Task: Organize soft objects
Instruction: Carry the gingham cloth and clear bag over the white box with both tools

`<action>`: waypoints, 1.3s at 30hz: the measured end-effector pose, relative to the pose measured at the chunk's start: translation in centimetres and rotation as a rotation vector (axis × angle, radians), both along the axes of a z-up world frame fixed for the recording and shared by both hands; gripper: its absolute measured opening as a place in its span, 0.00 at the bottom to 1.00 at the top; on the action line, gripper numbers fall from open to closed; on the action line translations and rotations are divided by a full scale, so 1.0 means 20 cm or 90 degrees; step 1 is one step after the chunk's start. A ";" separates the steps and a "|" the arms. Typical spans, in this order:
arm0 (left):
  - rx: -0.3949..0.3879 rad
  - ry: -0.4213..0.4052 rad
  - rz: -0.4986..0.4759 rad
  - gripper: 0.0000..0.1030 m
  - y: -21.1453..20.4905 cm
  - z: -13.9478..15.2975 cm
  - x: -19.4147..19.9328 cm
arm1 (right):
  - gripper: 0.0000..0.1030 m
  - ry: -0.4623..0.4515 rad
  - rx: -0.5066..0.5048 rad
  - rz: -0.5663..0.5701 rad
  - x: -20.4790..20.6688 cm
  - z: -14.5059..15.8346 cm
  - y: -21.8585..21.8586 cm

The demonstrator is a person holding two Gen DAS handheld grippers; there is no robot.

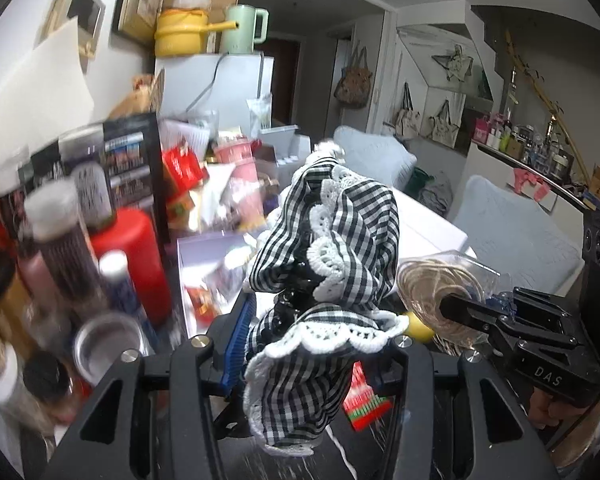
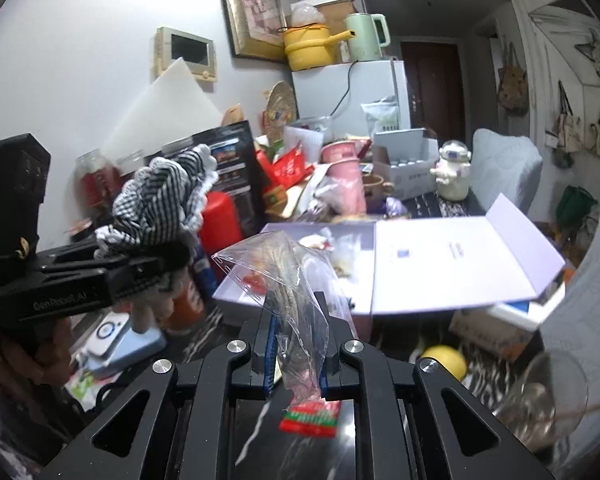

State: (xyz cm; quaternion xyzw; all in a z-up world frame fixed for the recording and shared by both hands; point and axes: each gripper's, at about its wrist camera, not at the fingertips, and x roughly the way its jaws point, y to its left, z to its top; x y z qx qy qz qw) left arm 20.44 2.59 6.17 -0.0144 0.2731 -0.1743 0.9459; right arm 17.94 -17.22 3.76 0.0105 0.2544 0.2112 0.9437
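A black-and-white checked cloth with white lace trim [image 1: 328, 240] is bunched up between the jaws of my left gripper [image 1: 320, 332], which is shut on it above the cluttered table. From the right wrist view the same cloth [image 2: 160, 196] sticks up out of the left gripper [image 2: 168, 258] at the left. My right gripper [image 2: 296, 320] is shut on a clear plastic bag holding a coil of beige twine [image 2: 284, 264]. In the left wrist view that bag [image 1: 432, 280] hangs at the tip of the right gripper [image 1: 456, 308], just right of the cloth.
An open white box [image 2: 440, 264] lies ahead with loose packets in it. A red canister [image 2: 220, 224], bottles [image 1: 60, 240] and pink containers [image 2: 344, 176] crowd the left. A lemon [image 2: 444, 360], a glass bowl [image 2: 540, 400] and a red-green packet [image 2: 310, 420] lie below.
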 end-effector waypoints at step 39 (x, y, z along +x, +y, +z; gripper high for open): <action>0.009 0.014 0.110 0.45 -0.01 -0.15 0.92 | 0.15 -0.047 -0.024 0.001 1.01 0.11 0.09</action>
